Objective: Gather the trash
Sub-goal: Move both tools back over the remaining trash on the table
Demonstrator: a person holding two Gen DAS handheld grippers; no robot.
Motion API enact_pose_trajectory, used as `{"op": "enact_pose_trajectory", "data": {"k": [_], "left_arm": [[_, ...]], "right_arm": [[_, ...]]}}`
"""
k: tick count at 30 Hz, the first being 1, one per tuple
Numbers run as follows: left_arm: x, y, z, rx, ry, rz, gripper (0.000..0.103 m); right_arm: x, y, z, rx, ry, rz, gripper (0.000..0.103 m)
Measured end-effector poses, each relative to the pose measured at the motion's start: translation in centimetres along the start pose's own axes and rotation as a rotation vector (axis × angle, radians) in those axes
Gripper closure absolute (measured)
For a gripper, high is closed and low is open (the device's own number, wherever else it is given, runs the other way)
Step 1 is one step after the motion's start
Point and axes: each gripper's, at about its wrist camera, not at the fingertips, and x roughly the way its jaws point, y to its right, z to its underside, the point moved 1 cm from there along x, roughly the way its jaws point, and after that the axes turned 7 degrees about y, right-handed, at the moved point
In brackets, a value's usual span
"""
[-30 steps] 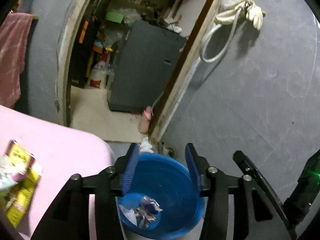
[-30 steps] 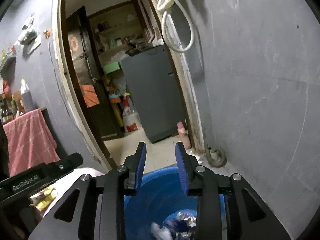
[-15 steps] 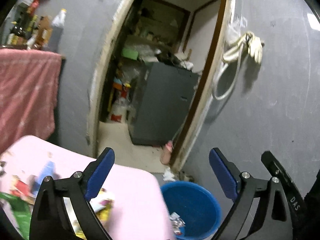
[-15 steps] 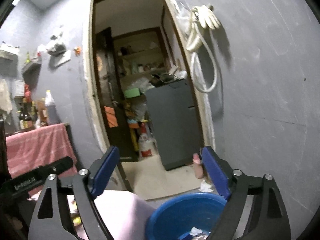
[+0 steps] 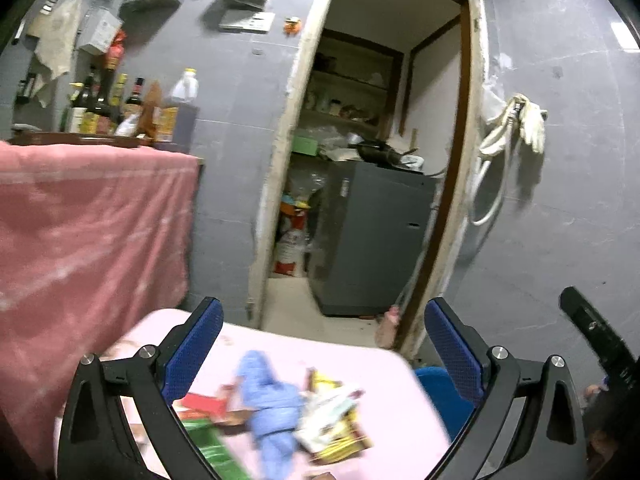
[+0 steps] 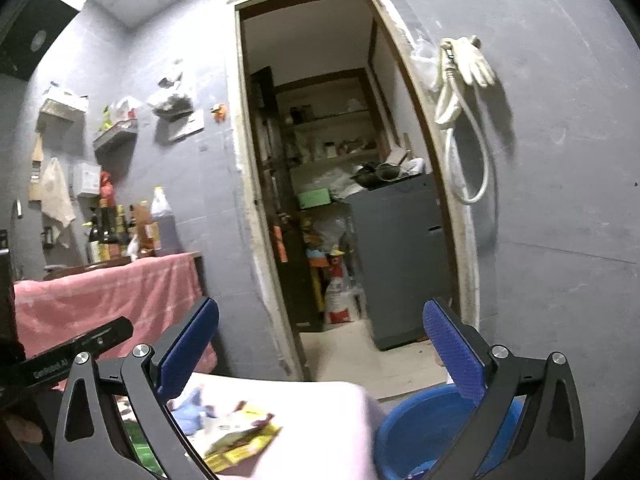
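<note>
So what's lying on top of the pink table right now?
On the pink table: a yellow wrapper, a crumpled blue piece, and red and green packaging, all motion-blurred. The open left gripper frames them. The gripper arms hide the table's near corners.

Pink table [image 5: 384, 364], blue bucket [image 6: 416, 424], yellow wrapper [image 6: 240, 438], blue crumpled cloth [image 5: 272, 404]

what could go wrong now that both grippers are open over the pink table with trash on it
The blue glove lies against the yellow wrapper, so the left gripper may pinch both or drag one off the pink table. The blue bin sits low beside the table edge, so a drop could miss it. The view is blurred, so aim could be off.
</note>
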Motion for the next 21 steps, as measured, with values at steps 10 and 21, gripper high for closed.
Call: {"op": "enact_pose_trajectory", "data": {"k": [10, 21], "left_arm": [[-3.3, -7.9, 1.5, 0.002, -0.029, -0.105, 0.004], [-3.8, -11.5, 5.7, -0.037, -0.145, -0.138, 0.004]], "right_arm": [[0.2, -5.5, 2.5, -0.04, -0.046, -0.071, 0.0], [0.7, -9.0, 6.5, -0.081, -0.162, -0.095, 0.0]]}}
